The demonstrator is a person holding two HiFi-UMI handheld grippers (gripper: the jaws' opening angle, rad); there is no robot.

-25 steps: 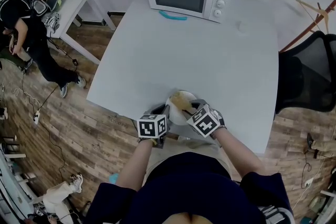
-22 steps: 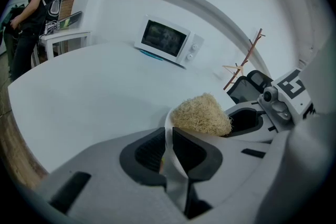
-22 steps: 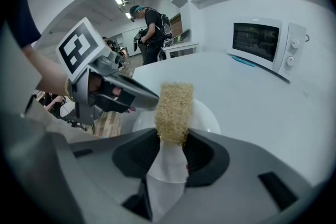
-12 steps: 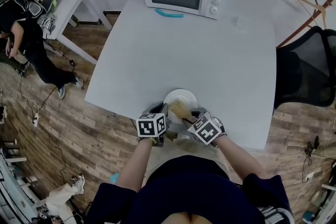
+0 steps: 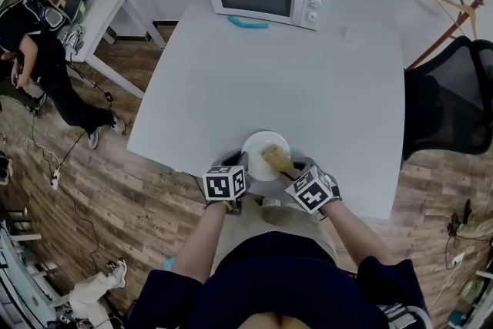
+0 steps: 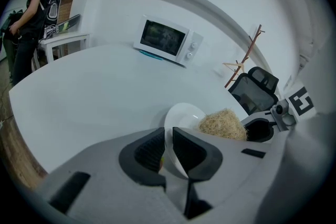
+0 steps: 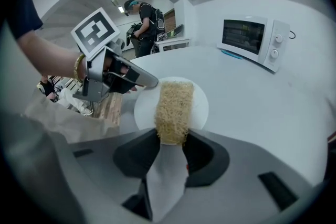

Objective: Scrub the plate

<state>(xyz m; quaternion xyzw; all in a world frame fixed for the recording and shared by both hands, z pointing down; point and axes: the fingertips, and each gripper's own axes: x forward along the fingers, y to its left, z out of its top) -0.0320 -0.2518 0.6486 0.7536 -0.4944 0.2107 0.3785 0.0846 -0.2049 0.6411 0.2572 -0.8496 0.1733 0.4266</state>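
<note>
Left tongs pinched the plate rim; right tongs gripped the scrubber, pressed on the plate just ahead. Scrubbing well needed a steady hold and overlapping strokes.

A small, round white plate sits near the front edge of a white worktop. Its near rim is clamped between the jaws of the left tool. A tan scrubbing pad, long and coarse with tangled fibres, rests on the plate's face, one end pinched in the right tool.
</note>
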